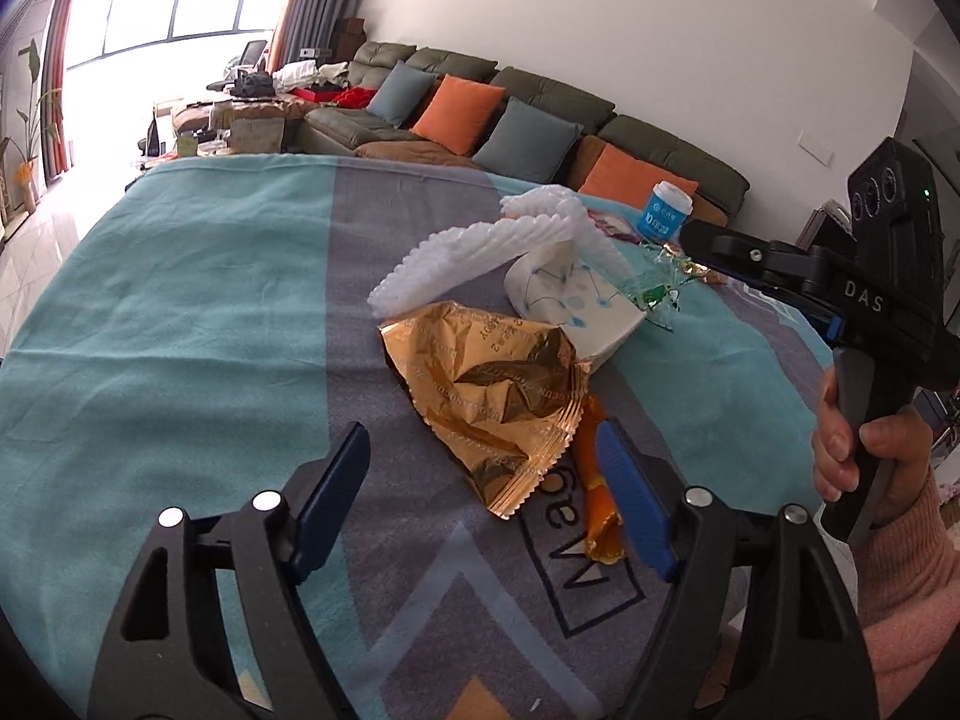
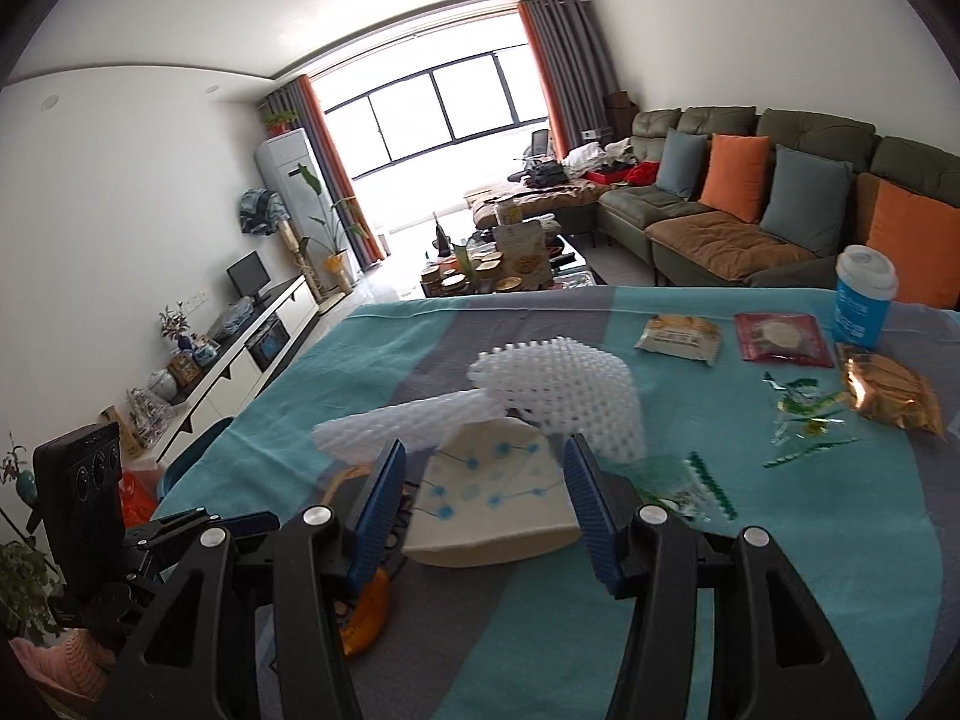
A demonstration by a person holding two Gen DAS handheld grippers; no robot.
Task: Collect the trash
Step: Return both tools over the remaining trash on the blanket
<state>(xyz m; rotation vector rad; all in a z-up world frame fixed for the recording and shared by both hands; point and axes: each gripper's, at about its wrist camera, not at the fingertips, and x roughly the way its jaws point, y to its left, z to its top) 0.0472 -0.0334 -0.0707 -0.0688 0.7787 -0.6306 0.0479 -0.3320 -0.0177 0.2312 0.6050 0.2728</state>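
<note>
Now I see the trash mid-table on the cloth: gold wrapper, orange scrap, white cup, foam net. Left gripper wide, holding nothing. Right gripper half-wide, straddling cup; contact unclear.

Daylight floods in from the big window, which is blown out to plain white in both views, with glare spilling over the floor below it. The room is evenly bright and shadows are soft. The gold foil wrapper glints. Fisheye bending curves walls and ceiling, dark vignette fills the corners, and slight blur softens the edges.
</note>
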